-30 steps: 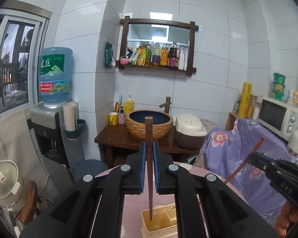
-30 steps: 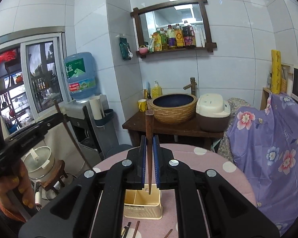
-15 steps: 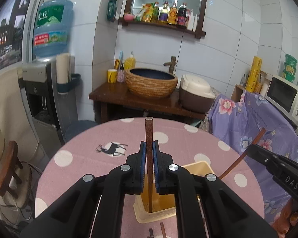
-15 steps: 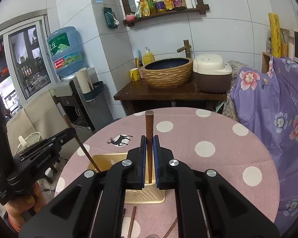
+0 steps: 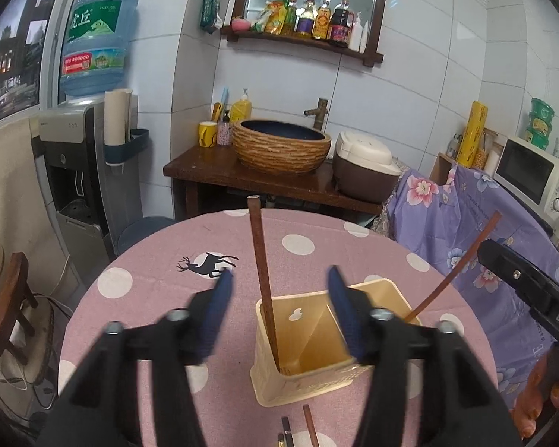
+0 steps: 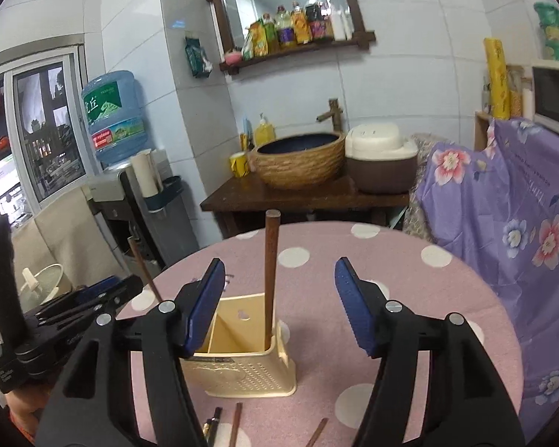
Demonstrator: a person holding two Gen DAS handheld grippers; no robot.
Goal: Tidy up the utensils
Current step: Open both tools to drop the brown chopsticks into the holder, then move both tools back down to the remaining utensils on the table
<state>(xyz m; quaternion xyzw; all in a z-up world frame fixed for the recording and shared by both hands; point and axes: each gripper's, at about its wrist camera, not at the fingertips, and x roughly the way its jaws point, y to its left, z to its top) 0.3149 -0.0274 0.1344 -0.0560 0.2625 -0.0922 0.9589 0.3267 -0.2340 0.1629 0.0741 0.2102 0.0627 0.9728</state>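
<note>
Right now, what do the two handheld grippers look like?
Both the left gripper and right gripper have matte black plastic bodies, silver screw heads at the joints and ribbed blue finger pads. White lettering marks their side housings.

The utensil holder [image 6: 242, 365] looks like matt cream plastic, its front wall pierced with fine holes. The two chopsticks [image 6: 270, 279] standing in it look like dark brown wood, smooth with a dull sheen. The tablecloth [image 5: 160, 283] is matt pink cloth with white dots. Each gripper's pads [image 6: 205, 305] are ribbed blue rubber on black matt plastic arms with small shiny metal screws. At twelve o'clock the basin [image 5: 281, 149] has a rough woven-looking outside; wall tiles [image 5: 410, 85] are glossy white.
</note>
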